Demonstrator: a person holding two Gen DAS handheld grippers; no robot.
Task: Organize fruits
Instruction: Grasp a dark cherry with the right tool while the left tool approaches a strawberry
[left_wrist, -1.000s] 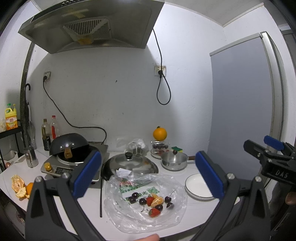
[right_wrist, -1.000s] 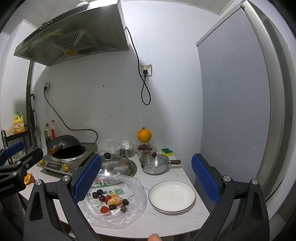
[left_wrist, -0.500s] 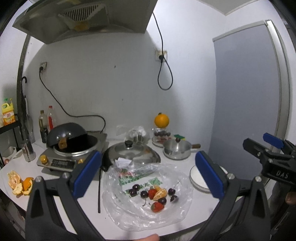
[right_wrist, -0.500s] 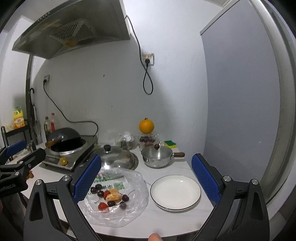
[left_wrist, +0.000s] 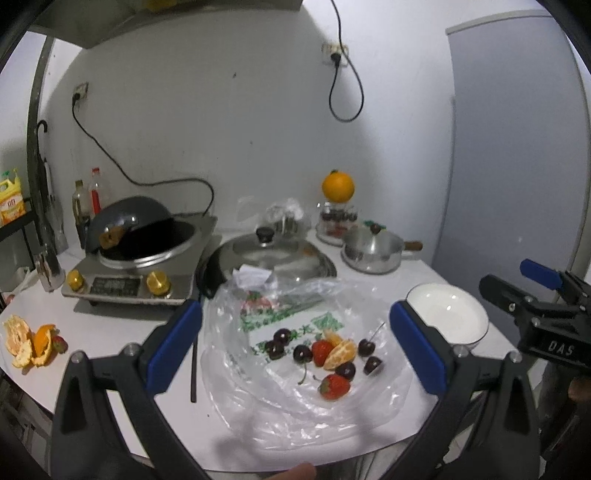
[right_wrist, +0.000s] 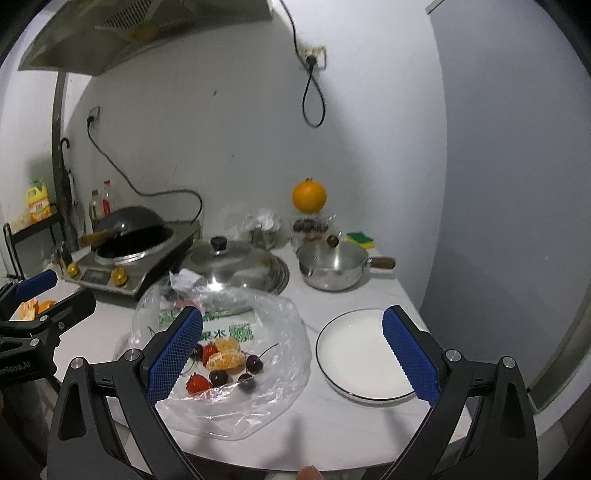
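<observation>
Loose cherries (left_wrist: 303, 353), strawberries (left_wrist: 334, 386) and orange segments (left_wrist: 340, 354) sit on a crinkled plastic bag (left_wrist: 258, 398) on the tabletop (right_wrist: 332, 435); a pinch could snag the film and drag or roll the fruit off. Both the left gripper (left_wrist: 295, 347) and right gripper (right_wrist: 291, 354) hover spread wide and empty, the fruit just ahead, the white plate (right_wrist: 354, 358) beside it.
</observation>
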